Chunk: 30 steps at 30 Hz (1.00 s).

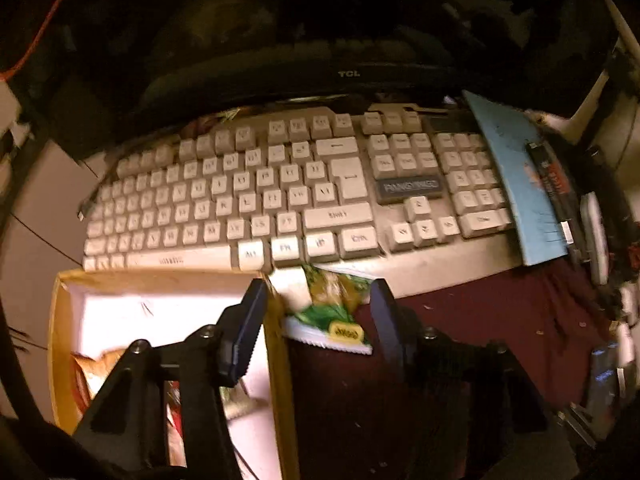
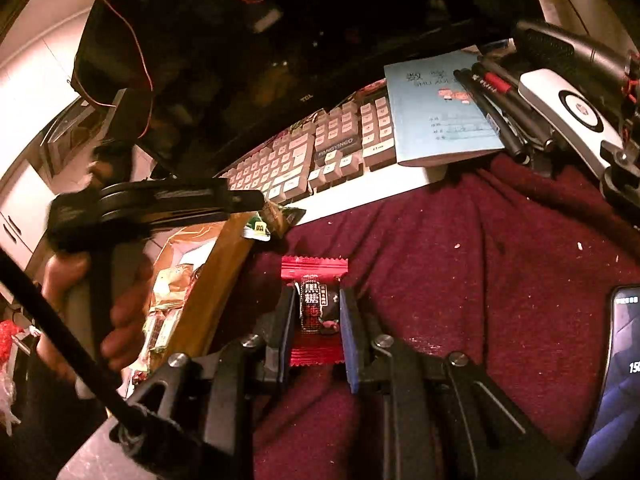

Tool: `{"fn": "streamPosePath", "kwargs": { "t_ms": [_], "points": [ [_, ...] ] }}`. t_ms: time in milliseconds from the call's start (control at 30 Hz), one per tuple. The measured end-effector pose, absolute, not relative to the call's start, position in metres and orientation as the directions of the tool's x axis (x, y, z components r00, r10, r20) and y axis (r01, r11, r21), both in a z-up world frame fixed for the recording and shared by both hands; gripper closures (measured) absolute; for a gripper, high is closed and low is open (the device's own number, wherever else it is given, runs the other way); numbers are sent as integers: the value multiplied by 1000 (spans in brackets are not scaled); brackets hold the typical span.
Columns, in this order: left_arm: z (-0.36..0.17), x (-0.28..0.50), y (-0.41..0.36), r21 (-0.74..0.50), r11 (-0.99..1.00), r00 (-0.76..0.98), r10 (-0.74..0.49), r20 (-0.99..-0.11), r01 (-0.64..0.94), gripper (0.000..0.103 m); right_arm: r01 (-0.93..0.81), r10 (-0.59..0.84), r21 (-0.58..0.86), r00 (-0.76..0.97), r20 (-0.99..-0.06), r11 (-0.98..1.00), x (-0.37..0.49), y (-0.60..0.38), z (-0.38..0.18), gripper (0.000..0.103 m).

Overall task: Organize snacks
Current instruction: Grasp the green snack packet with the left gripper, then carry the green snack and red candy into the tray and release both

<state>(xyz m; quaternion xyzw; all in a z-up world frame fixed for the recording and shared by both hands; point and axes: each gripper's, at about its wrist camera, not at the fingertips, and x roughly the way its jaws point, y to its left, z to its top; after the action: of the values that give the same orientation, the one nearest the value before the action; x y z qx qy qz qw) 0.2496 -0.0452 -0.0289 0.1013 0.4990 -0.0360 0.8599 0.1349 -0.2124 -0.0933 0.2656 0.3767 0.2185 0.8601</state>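
A green and yellow snack packet [image 1: 328, 308] lies over the right wall of an open cardboard box [image 1: 276, 344], its far end on the keyboard's front edge. My left gripper [image 1: 318, 304] is open, its fingers either side of the packet, one finger inside the box. The box holds several snack packets [image 1: 96, 368]. In the right wrist view the left gripper [image 2: 256, 204] hangs above the box [image 2: 216, 280] with the green packet [image 2: 276, 218] at its tip. My right gripper [image 2: 314, 312] is shut on a red and black candy packet [image 2: 314, 300] over the maroon cloth.
A white keyboard [image 1: 280, 196] lies behind the box, below a dark TCL monitor [image 1: 348, 74]. A blue booklet [image 2: 436, 108], pens [image 2: 496, 108] and a white device [image 2: 568, 116] sit at the right. A phone [image 2: 624, 360] lies at the right edge on the maroon cloth [image 2: 480, 280].
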Motion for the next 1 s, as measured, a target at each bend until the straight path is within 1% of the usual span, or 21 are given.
{"fn": "streamPosePath", "kwargs": {
  "t_ms": [33,67,133,200,400,433,500,533,633,767,900,1000],
  "points": [
    [-30,251,-48,158,974,506,53,-861,166,55,-179,578,622,620,-530,762,134,-212,-94,83],
    [-31,252,-50,158,973,500,53,-864,171,68,-180,578,621,621,-530,763,134,-212,-94,83],
    [-40,254,-52,93,974,418,-1,-908,206,84,-178,578,624,623,-527,761,132,-213,-94,83],
    [-39,251,-52,117,972,442,15,-897,205,84,-182,583,629,623,-521,756,129,-214,-95,83],
    [-48,257,-50,135,968,434,31,-900,210,83,-183,585,629,621,-522,755,129,-213,-96,82],
    [-49,258,-50,143,967,439,37,-898,210,85,-182,585,630,621,-522,755,129,-213,-96,82],
    [-49,254,-54,153,966,452,44,-891,209,92,-183,585,629,620,-523,755,129,-213,-96,82],
    [-48,247,-53,137,968,460,26,-888,210,93,-182,585,630,622,-521,755,128,-214,-96,82],
    [-30,224,-42,18,978,466,-82,-881,206,93,-189,591,637,627,-507,748,127,-215,-95,82],
    [17,172,-3,-136,974,533,-214,-819,183,93,-207,602,641,629,-492,739,125,-216,-94,82],
    [51,121,41,-175,976,618,-218,-756,130,93,-242,620,640,628,-470,729,121,-215,-91,82],
    [55,83,82,-198,979,667,-176,-724,43,93,-283,630,620,626,-459,732,117,-209,-85,83]
  ]
}}
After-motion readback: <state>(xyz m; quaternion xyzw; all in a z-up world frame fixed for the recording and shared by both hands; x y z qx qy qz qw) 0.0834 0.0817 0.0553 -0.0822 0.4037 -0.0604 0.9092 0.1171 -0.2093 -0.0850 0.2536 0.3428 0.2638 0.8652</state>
